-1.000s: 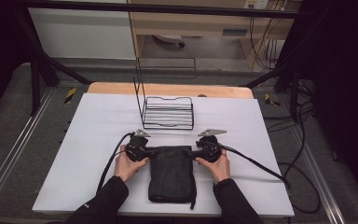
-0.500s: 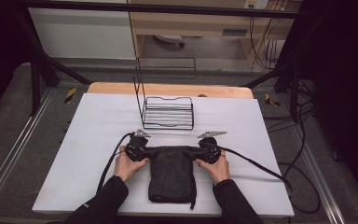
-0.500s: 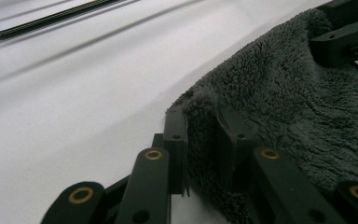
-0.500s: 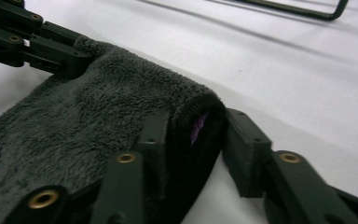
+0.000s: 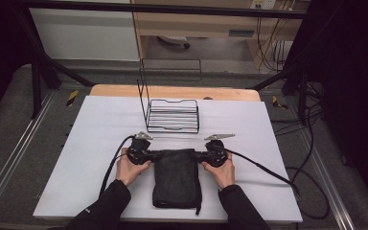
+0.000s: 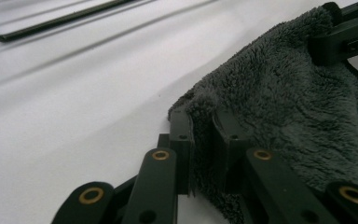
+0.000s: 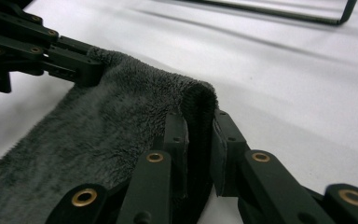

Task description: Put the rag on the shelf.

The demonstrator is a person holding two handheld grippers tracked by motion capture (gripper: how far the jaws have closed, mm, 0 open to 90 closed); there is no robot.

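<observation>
While both tools clamp the far corners of the dark towel (image 5: 176,177) on the table (image 5: 91,143), left tool (image 6: 204,140) holding, right tool (image 7: 199,140) having just closed on it, lifting or folding isn't begun.

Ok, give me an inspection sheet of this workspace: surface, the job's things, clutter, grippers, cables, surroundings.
Surface: white table top, wooden strip at its far edge.
Job's things: dark grey towel, folded, lying flat near the front edge.
Clutter: black wire rack beyond the towel, apart from it.
Grippers: left gripper shut on the towel's far left corner; right gripper, jaws just closing, pinches the far right corner.
Cables: one black cable trails from each gripper; more lie on the floor at right.
Surroundings: dark frame bars, grey floor, wooden furniture behind.
</observation>
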